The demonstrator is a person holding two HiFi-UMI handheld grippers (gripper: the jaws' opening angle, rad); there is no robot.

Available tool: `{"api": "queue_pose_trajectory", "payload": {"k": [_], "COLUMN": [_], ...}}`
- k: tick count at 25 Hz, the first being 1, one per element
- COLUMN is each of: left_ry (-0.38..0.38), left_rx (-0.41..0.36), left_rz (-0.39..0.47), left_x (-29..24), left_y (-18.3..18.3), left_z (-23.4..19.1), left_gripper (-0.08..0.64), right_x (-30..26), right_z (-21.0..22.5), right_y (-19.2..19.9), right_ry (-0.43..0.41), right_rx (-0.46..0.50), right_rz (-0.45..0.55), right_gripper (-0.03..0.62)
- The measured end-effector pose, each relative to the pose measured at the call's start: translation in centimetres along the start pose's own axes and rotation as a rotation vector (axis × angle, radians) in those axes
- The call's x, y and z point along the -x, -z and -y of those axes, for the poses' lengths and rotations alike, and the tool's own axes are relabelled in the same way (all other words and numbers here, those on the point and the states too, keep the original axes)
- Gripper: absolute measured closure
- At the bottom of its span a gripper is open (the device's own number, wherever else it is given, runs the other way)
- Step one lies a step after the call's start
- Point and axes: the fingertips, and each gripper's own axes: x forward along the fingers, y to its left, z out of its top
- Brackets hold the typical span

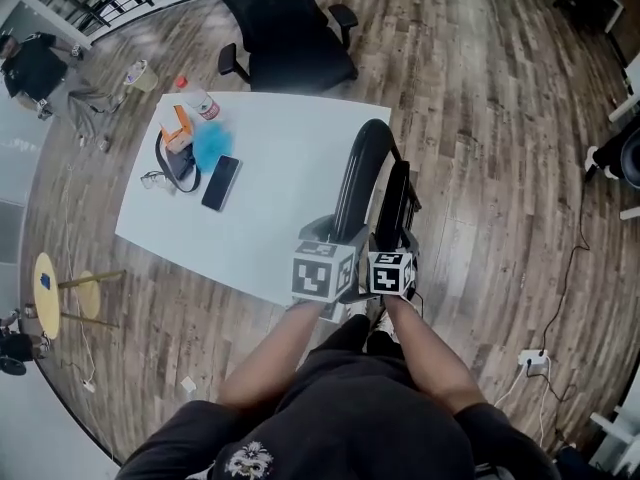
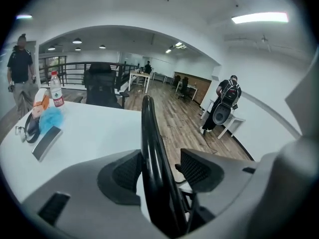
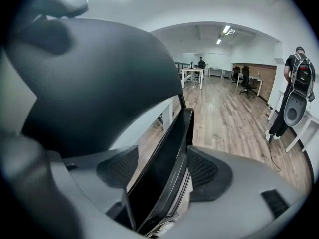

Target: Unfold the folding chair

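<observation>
**Head view.** The folding chair [image 1: 362,173] is black, folded flat and standing upright on the floor. It is just beside the near edge of the white table [image 1: 290,218], directly in front of the person. The left gripper [image 1: 336,236] is at its curved frame tube and the right gripper [image 1: 393,240] at its flat seat panel, the two side by side.

The table's far corner holds:
- a red-capped water bottle [image 1: 199,98], fill level unreadable
- an orange box [image 1: 178,124], contents not visible
- a black pouch [image 1: 178,161]
- a blue fluffy item [image 1: 212,144]
- a dark phone [image 1: 220,182]
- glasses [image 1: 155,179]

A black office chair [image 1: 285,28] stands at the table's far side. The floor [image 1: 480,118] is wood plank, with a yellow round stool [image 1: 45,280] at the left and a power strip [image 1: 533,360] at the right.

**Left gripper view.** The jaws stand apart. The chair's tube runs between the pads [image 2: 122,172], close against the left one, with a gap showing at the right, so it is not clamped. The bottle stands upright on the table beyond. The room is an open office with ceiling lights. One person [image 2: 20,66] stands at the left and another with a backpack [image 2: 228,96] at the right.

**Right gripper view.** The jaws stand apart. The edge of the seat panel lies between the pads [image 3: 202,169], near the right one, with a gap at the left, so it is not gripped. The room behind is long, with a plank floor and desks far off.
</observation>
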Motion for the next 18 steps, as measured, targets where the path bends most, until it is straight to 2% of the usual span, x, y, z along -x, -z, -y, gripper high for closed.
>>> {"api": "queue_pose_trajectory", "payload": {"k": [4,8,10,15,18], "left_ry": [0.022,0.049,0.068,0.09,0.105], "left_rx": [0.013,0.03,0.03,0.031,0.053], "left_rz": [-0.01,-0.013,-0.015,-0.018,-0.003], "left_x": [-0.9,-1.6,-1.9,-2.0,-1.8], "left_y": [0.6,0.7,0.7,0.7,0.7], "left_z": [-0.6,-0.7,-0.3,0.1,-0.2], "left_gripper": [0.314,0.316,0.319,0.353,0.411], "right_x": [-2.3,-5.1,-5.3,-5.5,-5.3], "right_z": [-0.7,-0.7,-0.7,-0.1,0.0], "right_y": [1.3,3.2,3.0,3.5,3.3], "right_ry": [0.014,0.034,0.046,0.063,0.058], "right_rx": [-0.007,-0.011,-0.008,-0.012,-0.014], "right_rz": [-0.08,-0.167,-0.198,-0.206,-0.182], "right_gripper": [0.267,0.264,0.264,0.264,0.264]}}
